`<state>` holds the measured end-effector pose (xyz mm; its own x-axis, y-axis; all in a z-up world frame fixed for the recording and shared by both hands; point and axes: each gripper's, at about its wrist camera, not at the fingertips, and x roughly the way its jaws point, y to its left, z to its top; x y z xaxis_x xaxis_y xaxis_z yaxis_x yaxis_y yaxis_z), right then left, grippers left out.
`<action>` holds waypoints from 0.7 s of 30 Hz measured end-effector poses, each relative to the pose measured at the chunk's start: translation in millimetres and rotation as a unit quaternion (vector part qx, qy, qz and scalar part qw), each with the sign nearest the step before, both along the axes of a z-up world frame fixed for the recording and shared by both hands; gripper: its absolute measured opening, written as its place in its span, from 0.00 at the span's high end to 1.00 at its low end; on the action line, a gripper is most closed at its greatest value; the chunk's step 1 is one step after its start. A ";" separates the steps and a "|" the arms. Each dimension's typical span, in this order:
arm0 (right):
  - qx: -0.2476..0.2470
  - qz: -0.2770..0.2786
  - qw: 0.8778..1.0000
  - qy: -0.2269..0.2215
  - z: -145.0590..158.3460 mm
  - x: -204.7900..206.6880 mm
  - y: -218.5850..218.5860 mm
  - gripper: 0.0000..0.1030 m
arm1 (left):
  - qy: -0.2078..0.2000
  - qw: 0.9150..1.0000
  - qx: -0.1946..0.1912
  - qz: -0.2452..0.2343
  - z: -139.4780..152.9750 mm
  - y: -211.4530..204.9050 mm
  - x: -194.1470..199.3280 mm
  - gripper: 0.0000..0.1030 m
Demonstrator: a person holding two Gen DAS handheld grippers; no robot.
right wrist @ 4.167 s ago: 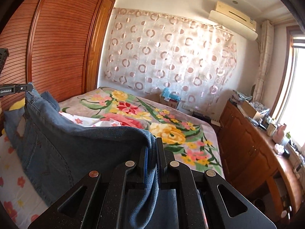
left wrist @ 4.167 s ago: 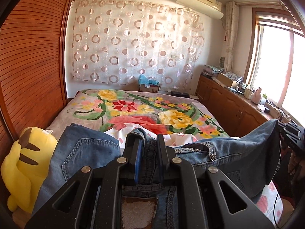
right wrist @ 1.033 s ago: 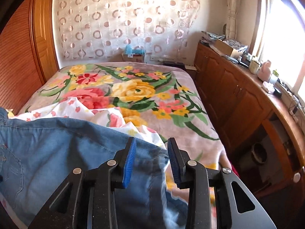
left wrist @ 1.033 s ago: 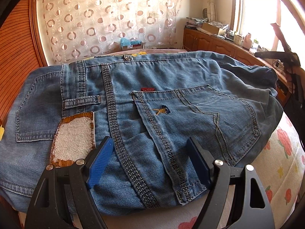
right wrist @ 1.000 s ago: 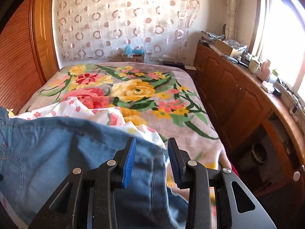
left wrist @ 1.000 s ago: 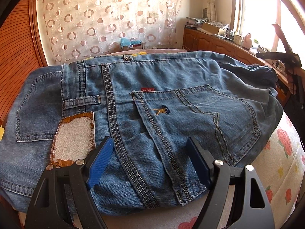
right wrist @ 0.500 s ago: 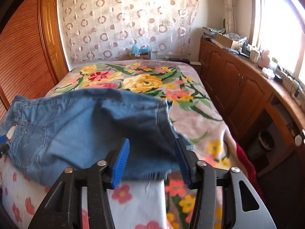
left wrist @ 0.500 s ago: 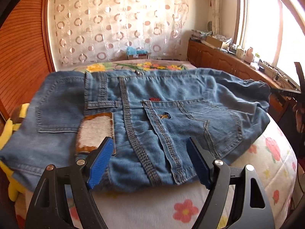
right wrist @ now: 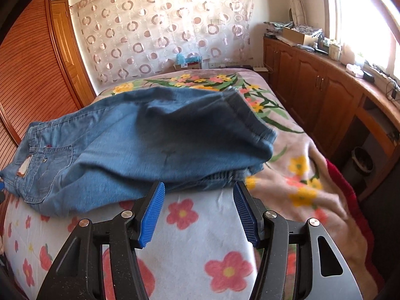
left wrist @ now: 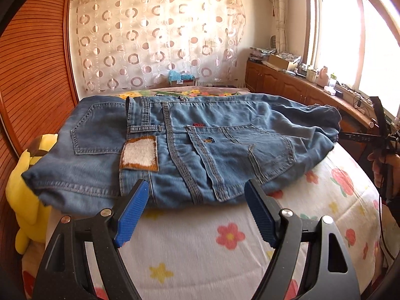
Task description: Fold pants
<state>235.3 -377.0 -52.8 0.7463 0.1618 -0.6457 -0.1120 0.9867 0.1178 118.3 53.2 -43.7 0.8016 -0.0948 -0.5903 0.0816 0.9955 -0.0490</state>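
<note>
The blue jeans (left wrist: 200,145) lie folded on the flowered sheet, back pockets and a white patch facing up. My left gripper (left wrist: 196,197) is open just short of their near edge, with its blue pads (left wrist: 132,212) wide apart and nothing between them. In the right wrist view the jeans (right wrist: 150,137) end in a bunched fold of leg fabric. There my right gripper (right wrist: 198,190) is open and its jaws are still opening, with the tips just short of that fold and only bedsheet between the pads. The right gripper's black frame (left wrist: 375,135) shows at the left view's right edge.
A yellow plush toy (left wrist: 27,190) sits at the bed's left edge against the wooden wardrobe (left wrist: 30,75). A floral blanket (right wrist: 300,175) covers the far and right side of the bed. Wooden cabinets (right wrist: 312,87) and a waste bin (right wrist: 362,160) stand on the right. A hand (left wrist: 382,160) holds the right tool.
Both grippers have let go of the jeans and backed away from them toward the near bed edge. The right jaws have widened, and the leg fabric has slipped out from between them.
</note>
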 end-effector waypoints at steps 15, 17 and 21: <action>0.111 -0.040 0.993 0.029 -13.1 40.7 -43.2 0.36 | 0.002 1.000 -0.004 0.004 -5.5 1.4 -10.5 0.23; 0.117 -0.050 0.991 0.028 -14.3 43.7 -47.4 0.36 | 0.004 1.000 -0.004 0.004 -5.7 1.4 -10.4 0.23; 0.123 -0.064 0.990 0.037 -16.5 50.1 -48.7 0.35 | 0.005 1.000 -0.006 0.003 -6.9 0.3 -10.3 0.23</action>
<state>285.4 -425.7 -69.3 0.7222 0.2289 -0.6527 0.0293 0.9327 0.3595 108.0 53.5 -50.6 0.7963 -0.0970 -0.5971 0.0751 0.9953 -0.0615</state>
